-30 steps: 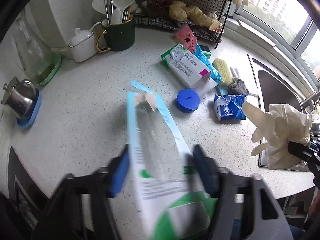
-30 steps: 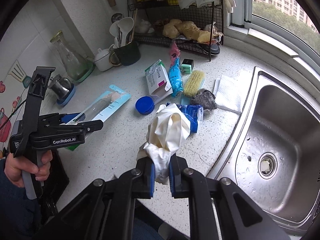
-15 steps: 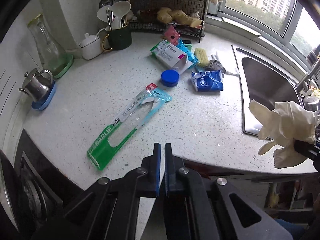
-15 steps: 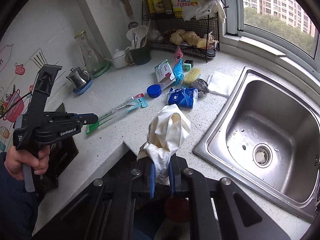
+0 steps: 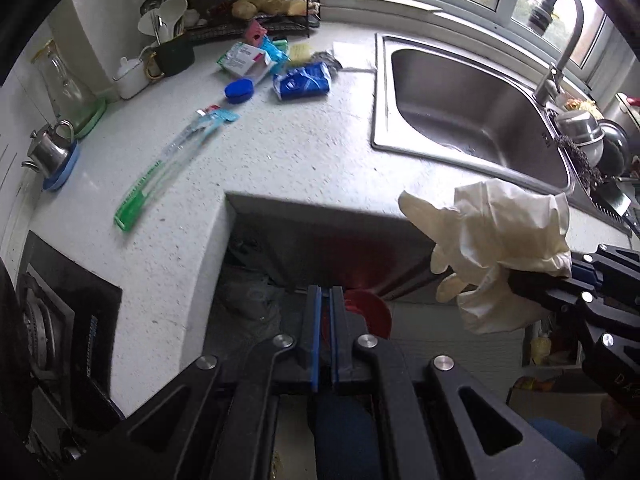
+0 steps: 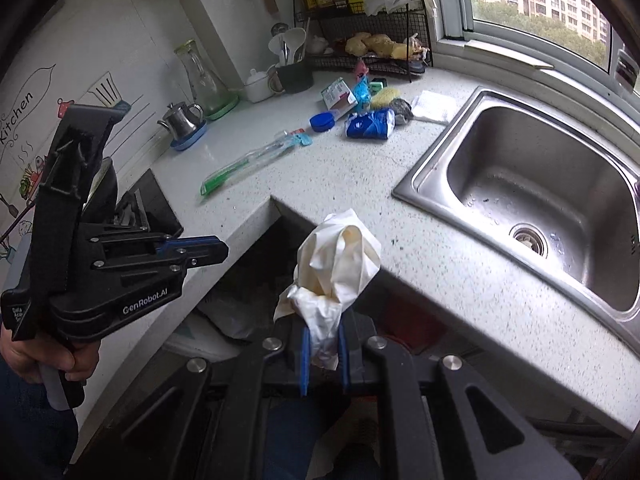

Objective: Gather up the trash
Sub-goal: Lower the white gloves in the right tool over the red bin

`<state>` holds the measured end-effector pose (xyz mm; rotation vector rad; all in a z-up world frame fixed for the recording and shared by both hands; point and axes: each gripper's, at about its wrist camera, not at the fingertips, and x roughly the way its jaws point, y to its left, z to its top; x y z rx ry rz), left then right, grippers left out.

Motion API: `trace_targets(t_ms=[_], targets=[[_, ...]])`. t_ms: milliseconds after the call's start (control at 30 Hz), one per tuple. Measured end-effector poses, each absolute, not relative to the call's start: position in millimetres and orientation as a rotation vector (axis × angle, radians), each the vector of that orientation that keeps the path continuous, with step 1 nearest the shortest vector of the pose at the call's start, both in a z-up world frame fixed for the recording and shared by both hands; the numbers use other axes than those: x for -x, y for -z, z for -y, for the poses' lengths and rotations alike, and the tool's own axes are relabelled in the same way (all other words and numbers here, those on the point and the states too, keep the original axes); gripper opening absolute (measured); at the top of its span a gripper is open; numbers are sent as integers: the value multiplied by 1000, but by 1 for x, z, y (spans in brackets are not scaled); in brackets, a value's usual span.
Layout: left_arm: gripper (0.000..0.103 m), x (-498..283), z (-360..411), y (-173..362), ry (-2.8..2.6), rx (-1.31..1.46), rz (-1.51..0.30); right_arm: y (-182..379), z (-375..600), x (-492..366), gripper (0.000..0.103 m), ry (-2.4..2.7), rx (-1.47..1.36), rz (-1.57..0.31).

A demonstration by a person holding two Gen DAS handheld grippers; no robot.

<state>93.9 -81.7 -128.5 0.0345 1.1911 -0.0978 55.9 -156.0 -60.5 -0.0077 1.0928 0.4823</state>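
My right gripper point(image 6: 324, 332) is shut on a crumpled cream rubber glove point(image 6: 340, 256), held out past the counter's inner corner. The glove point(image 5: 500, 240) hangs at the right of the left wrist view. My left gripper point(image 5: 325, 292) is shut with nothing between its pads, above a red bin point(image 5: 368, 312) in the dark gap below the counter. On the counter lie a long green toothbrush package point(image 5: 176, 160), a blue wrapper point(image 5: 302, 82), a blue lid point(image 5: 239, 91) and a white box point(image 5: 242, 60).
A steel sink point(image 6: 540, 168) fills the counter's right side, with a faucet point(image 5: 560, 40) behind it. A stove point(image 5: 60, 320) and a small kettle point(image 5: 52, 148) sit at the left. A wire rack point(image 6: 368, 40) and a utensil mug point(image 6: 294, 76) stand at the back.
My left gripper let go of the toothbrush package, which now lies on the counter, and shut. Both grippers pulled back off the counter to beyond its edge, the right one still gripping the glove.
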Motion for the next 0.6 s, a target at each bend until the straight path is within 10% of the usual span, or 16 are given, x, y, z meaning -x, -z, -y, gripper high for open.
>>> trace_targets(t_ms=[600], targets=[[3, -68, 108, 352, 180, 4, -1514, 262, 168, -55, 10, -418, 26, -1445]])
